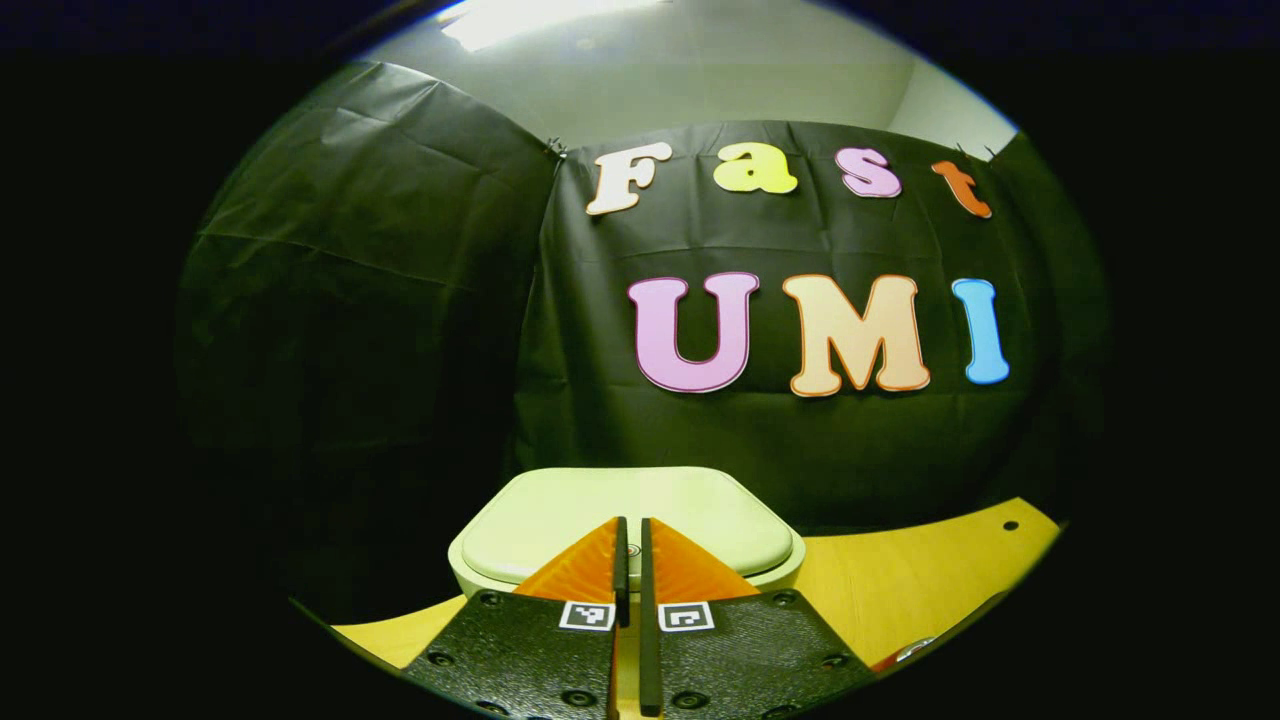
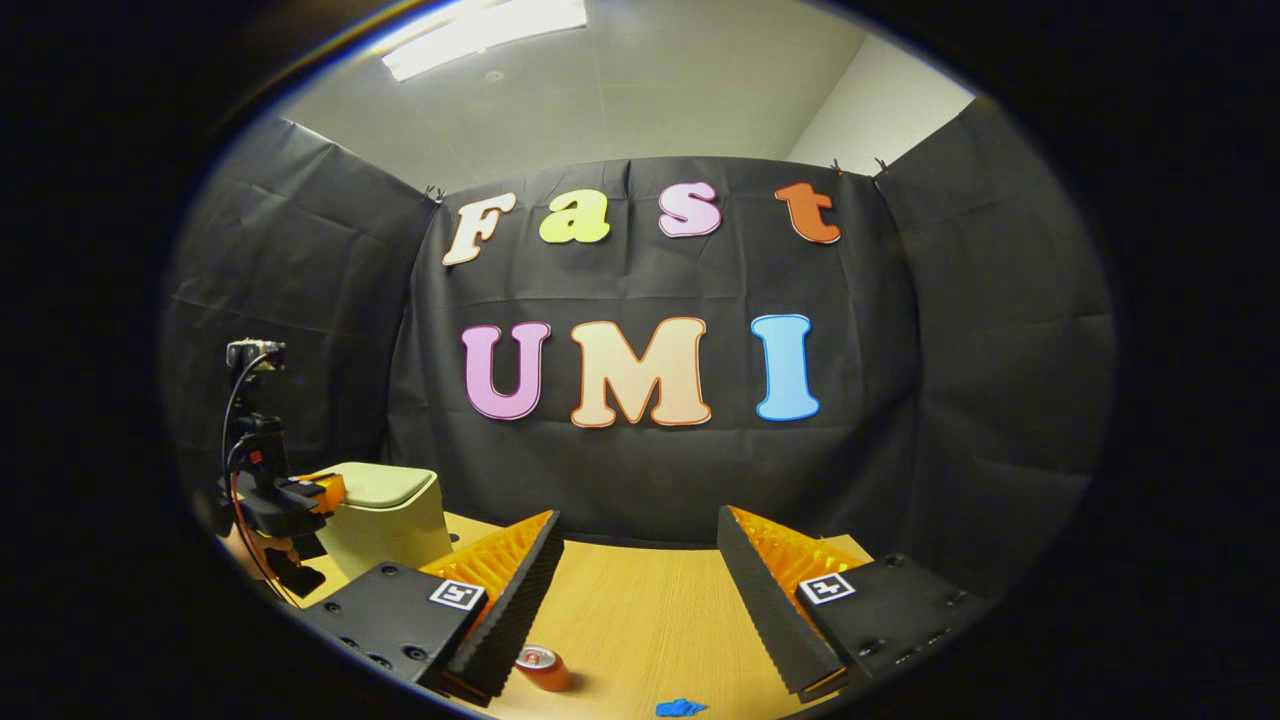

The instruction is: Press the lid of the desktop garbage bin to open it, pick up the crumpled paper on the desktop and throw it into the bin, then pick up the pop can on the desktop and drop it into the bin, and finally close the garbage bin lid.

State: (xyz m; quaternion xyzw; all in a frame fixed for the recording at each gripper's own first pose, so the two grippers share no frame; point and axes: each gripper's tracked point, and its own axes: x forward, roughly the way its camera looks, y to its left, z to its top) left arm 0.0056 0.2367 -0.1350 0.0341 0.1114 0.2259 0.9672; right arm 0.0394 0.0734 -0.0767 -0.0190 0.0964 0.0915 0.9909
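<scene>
In the left gripper view, the left gripper (image 1: pixel 631 545) has its two fingers drawn together with only a thin slit between them and nothing held. The fingertips sit over the near edge of the closed lid (image 1: pixel 628 520) of the pale green garbage bin (image 1: pixel 470 575), which stands directly ahead of them on the yellow wooden desktop (image 1: pixel 900 580). Whether the tips touch the lid cannot be told.

In the right gripper view, the right gripper (image 2: pixel 637 540) is spread wide and empty, hovering above the desktop (image 2: pixel 640 610). Low between its fingers, closer to the left finger, the pop can (image 2: pixel 543 668) lies on its side on the wood. A small blue crumpled paper (image 2: pixel 680 708) lies a little to the can's right, at the bottom edge of the view. Far off to the left of this gripper stands the bin (image 2: pixel 385 520), lid down, with the left gripper (image 2: pixel 325 490) at its near side, cables trailing from its body.
</scene>
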